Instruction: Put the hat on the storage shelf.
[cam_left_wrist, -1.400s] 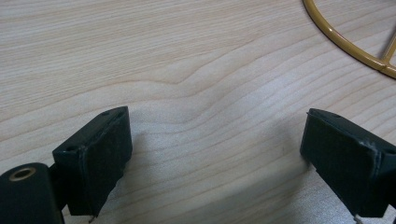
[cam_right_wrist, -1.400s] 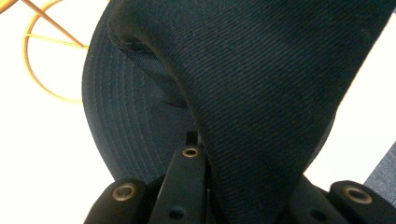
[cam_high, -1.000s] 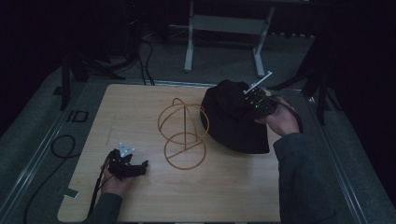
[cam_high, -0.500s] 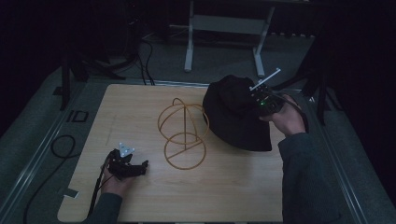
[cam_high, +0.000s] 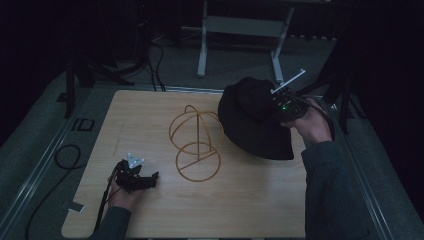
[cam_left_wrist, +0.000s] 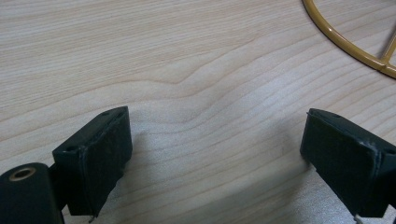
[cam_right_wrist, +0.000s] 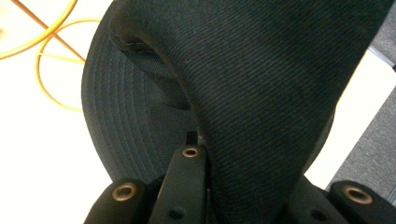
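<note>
Nearest me, the left claw (cam_high: 150, 177) rests low on the desk (cam_high: 240, 210) in the person's left hand (cam_high: 122, 197), and its own view shows what the high view is too dim to give: two black jaws spread wide with bare wood grain between them, gripping nothing, and one curved edge of the wire stand (cam_left_wrist: 348, 44) in the upper right corner, apart from the jaws. From above, that stand (cam_high: 196, 142) sits mid-desk, a yellow frame of a flat base ring with hoops rising over it. Past it, on the far right part of the desk, is the hat (cam_high: 252, 117), black and soft, just beside the stand; from above I cannot tell whether the two touch. The right claw (cam_high: 275, 107) is clenched on the hat, held in the right hand (cam_high: 310, 122). Its view shows the ribbed cloth (cam_right_wrist: 261, 88) folded into the pinched jaws, the stitched brim hanging below, and the stand's yellow wires (cam_right_wrist: 46, 51) off to the upper left. Counted: one hat, one stand, two claws, one desk. Beyond the desk, one pale metal frame (cam_high: 240, 35) stands on the grey floor.
</note>
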